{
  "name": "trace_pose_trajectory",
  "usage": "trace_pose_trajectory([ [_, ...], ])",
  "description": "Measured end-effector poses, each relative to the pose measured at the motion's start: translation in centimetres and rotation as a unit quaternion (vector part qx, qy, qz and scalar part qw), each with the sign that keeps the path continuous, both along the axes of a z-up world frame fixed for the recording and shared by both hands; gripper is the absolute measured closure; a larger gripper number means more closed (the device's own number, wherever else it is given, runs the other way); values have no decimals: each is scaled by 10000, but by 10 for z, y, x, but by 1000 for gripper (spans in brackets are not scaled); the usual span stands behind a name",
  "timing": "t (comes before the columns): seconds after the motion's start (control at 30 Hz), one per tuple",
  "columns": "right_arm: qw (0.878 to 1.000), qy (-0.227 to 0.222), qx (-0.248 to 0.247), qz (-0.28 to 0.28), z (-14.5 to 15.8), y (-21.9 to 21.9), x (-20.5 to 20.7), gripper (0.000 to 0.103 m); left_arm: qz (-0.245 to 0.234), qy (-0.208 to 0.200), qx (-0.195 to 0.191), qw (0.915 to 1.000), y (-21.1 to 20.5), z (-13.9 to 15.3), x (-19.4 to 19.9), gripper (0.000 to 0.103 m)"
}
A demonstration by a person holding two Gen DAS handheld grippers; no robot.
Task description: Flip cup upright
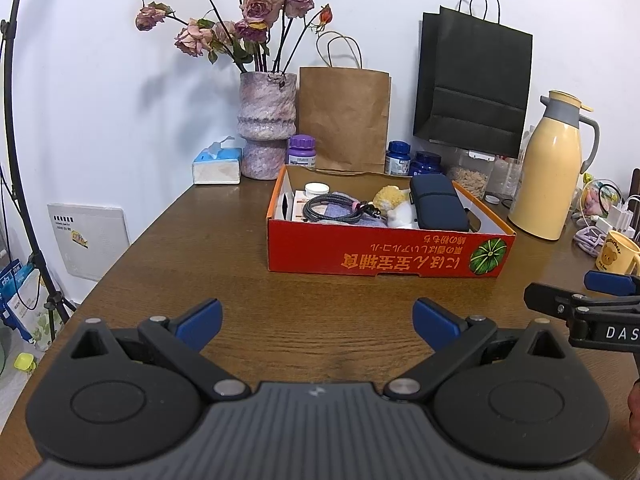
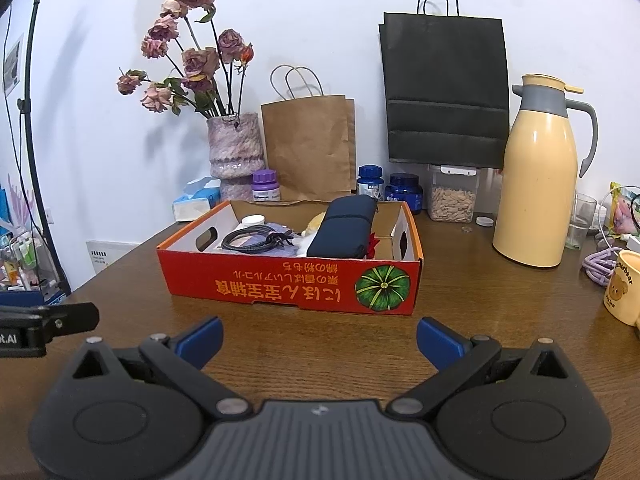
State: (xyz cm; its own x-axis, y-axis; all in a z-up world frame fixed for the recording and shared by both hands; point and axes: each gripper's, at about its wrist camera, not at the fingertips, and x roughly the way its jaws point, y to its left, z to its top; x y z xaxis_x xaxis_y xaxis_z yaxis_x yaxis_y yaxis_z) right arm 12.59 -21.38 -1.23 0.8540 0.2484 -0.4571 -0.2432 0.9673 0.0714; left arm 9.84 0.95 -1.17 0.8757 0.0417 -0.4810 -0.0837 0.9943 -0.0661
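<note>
A yellow cup (image 1: 616,258) with a bear print stands on the wooden table (image 1: 224,248) at the far right, next to a lilac cable. Its rim faces up and the bear reads the right way up; the right wrist view cuts it off at the frame edge, cup (image 2: 623,288). My left gripper (image 1: 318,320) hovers open over bare table in front of the red box, holding nothing. My right gripper (image 2: 320,340) is open too and empty, with the cup well to its right. Each gripper's tip shows at the edge of the other's view.
A red cardboard box (image 2: 288,284) with a cable, a dark pouch and small items sits mid-table. Behind it are a vase of dried roses (image 1: 267,124), paper bags, jars and a tissue box. A yellow thermos jug (image 2: 536,184) and a clear glass (image 2: 580,220) stand right.
</note>
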Motion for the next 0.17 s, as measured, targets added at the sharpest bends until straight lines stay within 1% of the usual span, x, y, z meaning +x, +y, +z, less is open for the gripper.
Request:
trace_pose_trajectory([
  [0.17, 10000, 32, -10, 12, -2, 2, -1, 0, -24, 15, 26, 10000, 0, -2, -1, 0],
])
